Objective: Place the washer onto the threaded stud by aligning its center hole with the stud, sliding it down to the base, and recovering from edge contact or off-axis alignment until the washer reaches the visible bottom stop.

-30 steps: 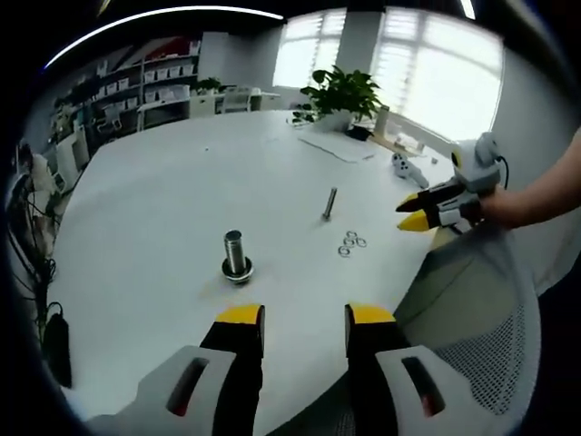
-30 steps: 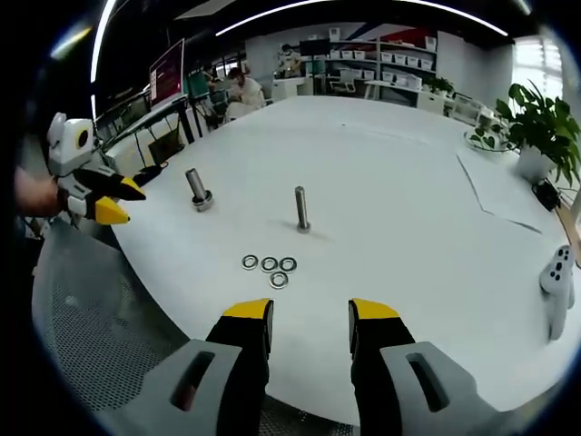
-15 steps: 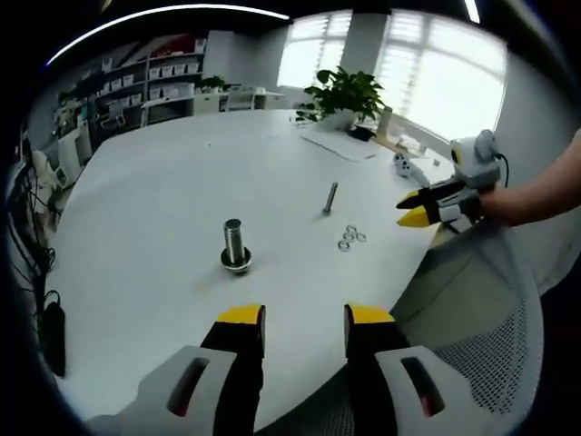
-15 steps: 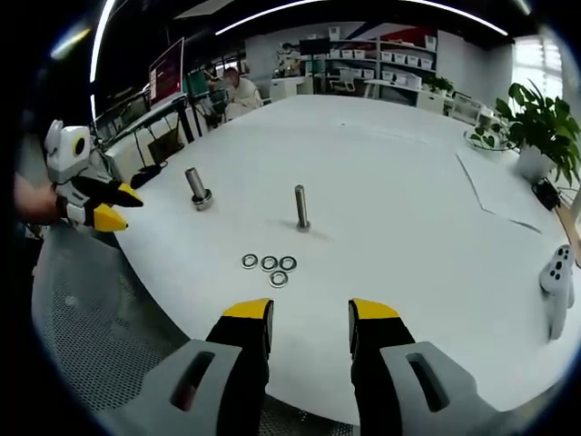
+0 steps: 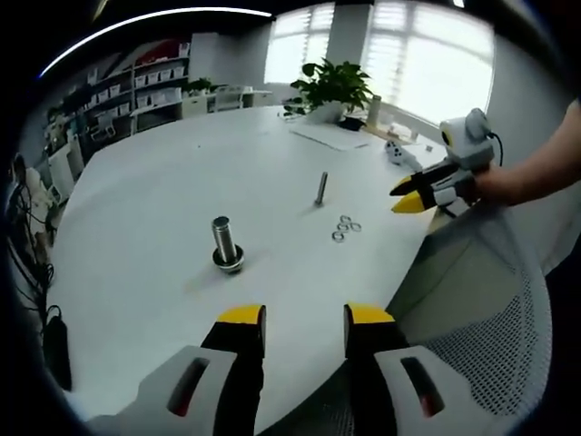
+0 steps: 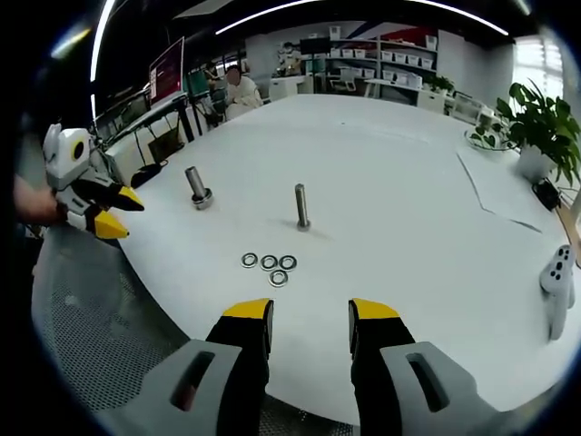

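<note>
Bright, even daylight from large blown-out windows upper right of left gripper view; curved ceiling light strip glares along the top of right gripper view. Glossy white round table shows soft short shadows. Fisheye bending toward edges; distant shelving soft

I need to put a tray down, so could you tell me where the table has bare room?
The wide stretch of table beyond the thin stud, toward the plant, is bare. So is the near edge right of the washers. It is crowded around the washers, the thin stud and the thick bolt.
</note>
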